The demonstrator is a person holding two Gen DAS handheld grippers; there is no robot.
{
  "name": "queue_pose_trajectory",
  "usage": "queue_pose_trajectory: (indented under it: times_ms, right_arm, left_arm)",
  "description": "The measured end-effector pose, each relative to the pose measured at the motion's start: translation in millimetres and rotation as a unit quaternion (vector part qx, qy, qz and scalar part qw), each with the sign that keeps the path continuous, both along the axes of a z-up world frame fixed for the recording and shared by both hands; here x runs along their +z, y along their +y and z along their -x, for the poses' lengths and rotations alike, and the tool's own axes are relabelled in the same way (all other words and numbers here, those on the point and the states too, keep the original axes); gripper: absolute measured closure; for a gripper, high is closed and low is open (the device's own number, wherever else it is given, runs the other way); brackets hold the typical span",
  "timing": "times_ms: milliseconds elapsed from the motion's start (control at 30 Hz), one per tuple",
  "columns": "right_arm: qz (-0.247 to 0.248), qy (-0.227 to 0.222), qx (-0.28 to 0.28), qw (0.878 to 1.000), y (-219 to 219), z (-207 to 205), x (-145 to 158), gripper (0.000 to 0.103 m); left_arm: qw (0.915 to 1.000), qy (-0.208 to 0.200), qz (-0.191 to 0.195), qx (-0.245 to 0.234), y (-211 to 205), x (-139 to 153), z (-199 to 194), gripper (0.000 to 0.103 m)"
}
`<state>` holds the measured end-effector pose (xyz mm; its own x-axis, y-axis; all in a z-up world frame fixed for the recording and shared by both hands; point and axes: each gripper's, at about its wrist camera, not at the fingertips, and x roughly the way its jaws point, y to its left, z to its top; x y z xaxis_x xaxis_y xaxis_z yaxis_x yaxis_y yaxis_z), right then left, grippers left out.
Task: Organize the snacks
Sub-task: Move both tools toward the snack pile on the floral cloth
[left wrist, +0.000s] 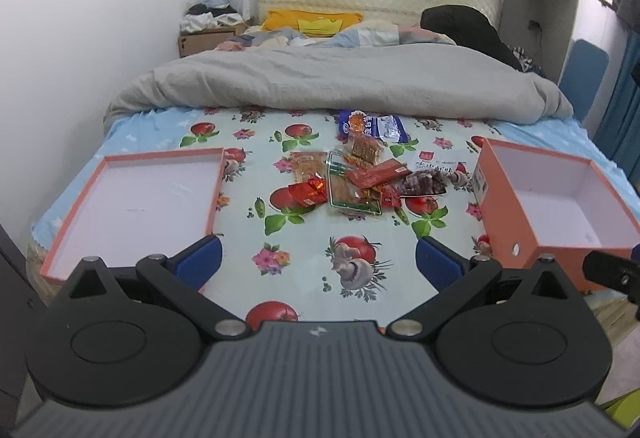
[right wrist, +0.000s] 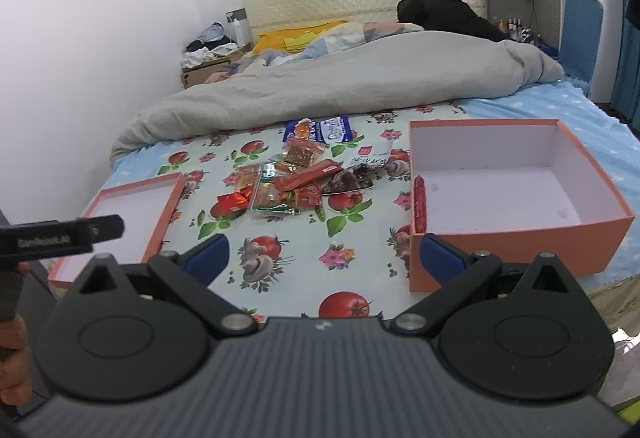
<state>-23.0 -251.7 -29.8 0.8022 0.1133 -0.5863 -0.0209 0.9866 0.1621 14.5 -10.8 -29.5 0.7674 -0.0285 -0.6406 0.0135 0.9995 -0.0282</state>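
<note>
On the left, a shallow orange lid (left wrist: 132,197) is lying open-side up on the patterned cloth (left wrist: 312,262) that is covering the foot of the bed. The left gripper (left wrist: 319,258) is hovering near the bed's front edge, its blue fingers (left wrist: 200,258) spread wide and holding nothing.

In the middle, well ahead of both grippers, the snack pile (left wrist: 356,177) is sitting in a loose heap: small foil and clear plastic packets, overlapping one another. These are probably light, crinkly and slippery, and a pinch on a flat face is likely to slide off. Taking a crimped seam or a raised corner of a top packet, such as the long red one (left wrist: 378,173), is looking like the safer hold. The blue-and-white packet (left wrist: 374,125) is lying apart at the far side.

On the right, the deep orange box (right wrist: 516,222) is standing empty, and the right gripper (right wrist: 324,258) is waiting just beside its near corner, fingers likewise apart and empty.
</note>
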Motion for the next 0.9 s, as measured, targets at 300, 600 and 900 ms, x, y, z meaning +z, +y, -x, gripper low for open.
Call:
queue_pose_trajectory:
  times_ms: [300, 600, 900]
  right_arm:
    - [-0.016, -0.014, -0.006, 1.000, -16, -2, -7, 0.003]
    - [-0.001, -0.009, -0.007, 1.000, -10, -14, -30, 0.007]
    - [-0.014, 0.009, -0.005, 1.000, 3, -37, -51, 0.008]
  left_arm:
    - [0.9997, 0.004, 0.016, -0.019, -12, -10, -27, 0.000]
    - [0.9988, 0.008, 0.026, -0.042, -13, -35, -54, 0.000]
    - [0.9988, 0.018, 0.018, -0.042, 0, -60, -83, 0.000]
